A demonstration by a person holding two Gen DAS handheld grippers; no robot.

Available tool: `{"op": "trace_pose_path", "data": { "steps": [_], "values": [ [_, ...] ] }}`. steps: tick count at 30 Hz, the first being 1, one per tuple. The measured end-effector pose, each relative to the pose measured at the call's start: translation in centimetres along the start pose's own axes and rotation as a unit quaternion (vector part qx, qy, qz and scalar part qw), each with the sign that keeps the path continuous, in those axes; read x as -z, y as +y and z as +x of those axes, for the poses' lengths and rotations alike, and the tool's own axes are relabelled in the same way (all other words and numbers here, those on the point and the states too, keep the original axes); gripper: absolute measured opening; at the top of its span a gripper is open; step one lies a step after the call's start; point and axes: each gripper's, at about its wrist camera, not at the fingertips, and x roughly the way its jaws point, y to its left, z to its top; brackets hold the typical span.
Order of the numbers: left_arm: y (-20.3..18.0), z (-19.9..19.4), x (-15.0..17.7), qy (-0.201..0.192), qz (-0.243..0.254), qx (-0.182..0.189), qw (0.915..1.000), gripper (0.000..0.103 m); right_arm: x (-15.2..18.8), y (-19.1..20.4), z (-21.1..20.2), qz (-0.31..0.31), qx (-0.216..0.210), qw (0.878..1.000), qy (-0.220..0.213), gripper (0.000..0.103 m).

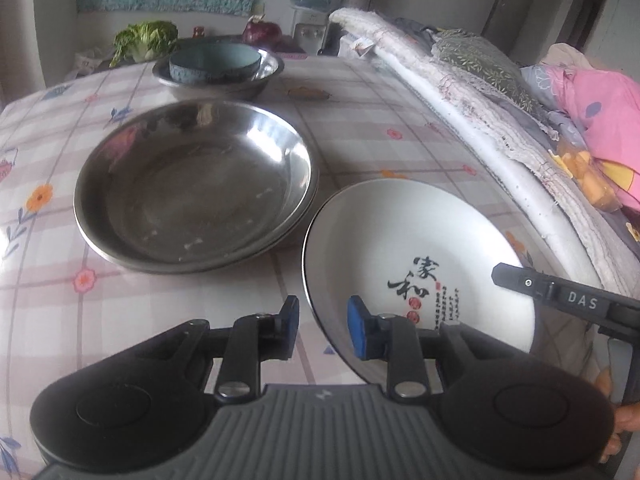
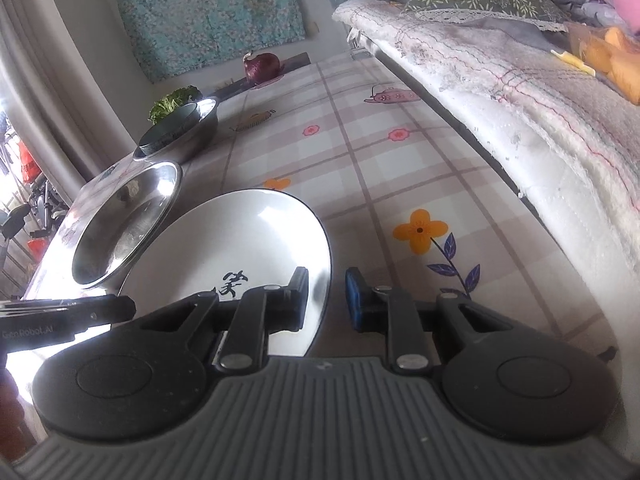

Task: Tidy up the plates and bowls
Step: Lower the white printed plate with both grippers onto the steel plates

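A white plate (image 1: 400, 240) with black calligraphy lies at the near right of the table, also in the right wrist view (image 2: 240, 240). My left gripper (image 1: 323, 322) straddles its left rim, and a strip of tablecloth shows between the rim and the outer finger. My right gripper (image 2: 327, 300) holds the opposite rim with narrow jaws, one finger inside the plate and one outside. Its finger (image 1: 560, 296) shows over the plate's right edge. Two stacked steel plates (image 1: 192, 188) sit left of the white plate. Further back a blue bowl (image 1: 214, 64) rests inside a steel bowl (image 1: 224, 84).
The checked flowered tablecloth (image 1: 360, 120) covers the table. A bed with a quilted cover (image 1: 480, 120) runs along the table's right edge. A green cabbage (image 1: 146, 40) and a purple onion (image 1: 262, 32) lie at the far end.
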Motion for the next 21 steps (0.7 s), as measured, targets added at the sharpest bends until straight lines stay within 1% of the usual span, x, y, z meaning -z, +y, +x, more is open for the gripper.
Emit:
{"op": "trace_pose_path", "data": {
  "steps": [1, 4, 7, 12, 15, 21],
  "values": [
    [0.3, 0.4, 0.1, 0.008, -0.009, 0.004, 0.9999, 0.027, 0.2, -0.1, 0.0, 0.004, -0.002, 1.000, 0.002, 0.020],
    [0.7, 0.9, -0.1, 0.010, -0.025, 0.015, 0.9995, 0.028, 0.6, -0.5, 0.1, 0.023, -0.016, 1.000, 0.008, 0.020],
    [0.9, 1.4, -0.2, 0.007, -0.032, 0.021, 0.9992, 0.027, 0.7, -0.3, 0.3, 0.019, -0.017, 1.000, 0.006, 0.020],
    [1.1, 1.8, -0.3, -0.001, -0.046, 0.032, 0.9984, 0.023, 0.7, -0.4, 0.7, 0.021, -0.025, 0.999, 0.003, 0.018],
    [1.0, 1.8, -0.3, -0.004, -0.051, 0.031, 0.9982, 0.023, 0.7, -0.2, 1.0, 0.020, -0.030, 0.999, -0.002, 0.017],
    [0.5, 1.6, -0.2, -0.008, -0.048, 0.019, 0.9986, 0.023, 0.6, 0.3, 1.0, 0.006, -0.021, 1.000, -0.006, 0.017]
  ]
}}
